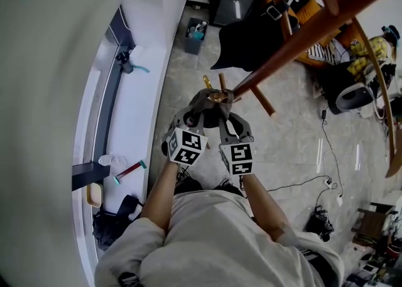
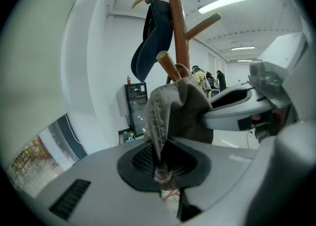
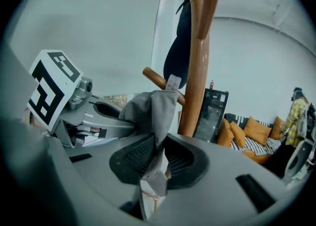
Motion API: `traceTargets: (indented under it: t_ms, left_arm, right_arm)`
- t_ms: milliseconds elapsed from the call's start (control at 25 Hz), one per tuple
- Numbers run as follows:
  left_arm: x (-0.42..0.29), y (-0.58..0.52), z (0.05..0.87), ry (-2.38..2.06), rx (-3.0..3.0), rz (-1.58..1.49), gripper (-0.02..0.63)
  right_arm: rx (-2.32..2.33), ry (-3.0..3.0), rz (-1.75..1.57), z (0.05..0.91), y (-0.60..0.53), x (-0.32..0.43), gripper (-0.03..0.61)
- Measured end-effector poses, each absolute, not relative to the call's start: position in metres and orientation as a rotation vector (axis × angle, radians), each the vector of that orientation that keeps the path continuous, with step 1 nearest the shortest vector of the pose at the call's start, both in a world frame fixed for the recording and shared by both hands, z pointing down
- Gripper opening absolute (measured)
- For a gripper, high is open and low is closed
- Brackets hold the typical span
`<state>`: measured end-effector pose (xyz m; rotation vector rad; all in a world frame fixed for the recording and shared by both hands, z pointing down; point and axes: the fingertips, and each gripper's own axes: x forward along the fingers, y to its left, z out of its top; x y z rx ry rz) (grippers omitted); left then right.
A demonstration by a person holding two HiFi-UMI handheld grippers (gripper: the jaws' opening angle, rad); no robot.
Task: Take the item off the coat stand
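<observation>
A grey cap (image 1: 212, 98) hangs on a low peg of the wooden coat stand (image 1: 295, 34). Both grippers hold it from below. In the left gripper view the cap (image 2: 177, 109) droops into my left gripper (image 2: 163, 170), whose jaws are shut on its stitched edge. In the right gripper view the cap (image 3: 150, 109) is pinched in my right gripper (image 3: 155, 168), with a fabric tab sticking out below. In the head view the left gripper (image 1: 200, 107) and right gripper (image 1: 225, 110) sit side by side under the cap.
A dark blue cap (image 2: 154, 37) hangs higher on the stand's pole (image 3: 200, 62). Other pegs (image 1: 264, 102) stick out near the grippers. A black cabinet (image 3: 210, 113) and orange cushions (image 3: 256, 131) stand behind. A white window sill (image 1: 129, 122) runs along the left; cables (image 1: 326, 147) lie on the floor.
</observation>
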<state>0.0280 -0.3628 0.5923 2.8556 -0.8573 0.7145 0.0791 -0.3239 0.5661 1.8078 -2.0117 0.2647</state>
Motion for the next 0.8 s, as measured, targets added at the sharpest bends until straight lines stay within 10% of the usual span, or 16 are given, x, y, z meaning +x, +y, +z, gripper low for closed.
traceTargets:
  t_ms: [800]
  left_arm:
    - [-0.014,-0.353,0.561,-1.133,2.773,0.696,0.034]
  right_arm:
    - [1.669,-2.21,0.177,0.534,-0.327,0.036,0.054]
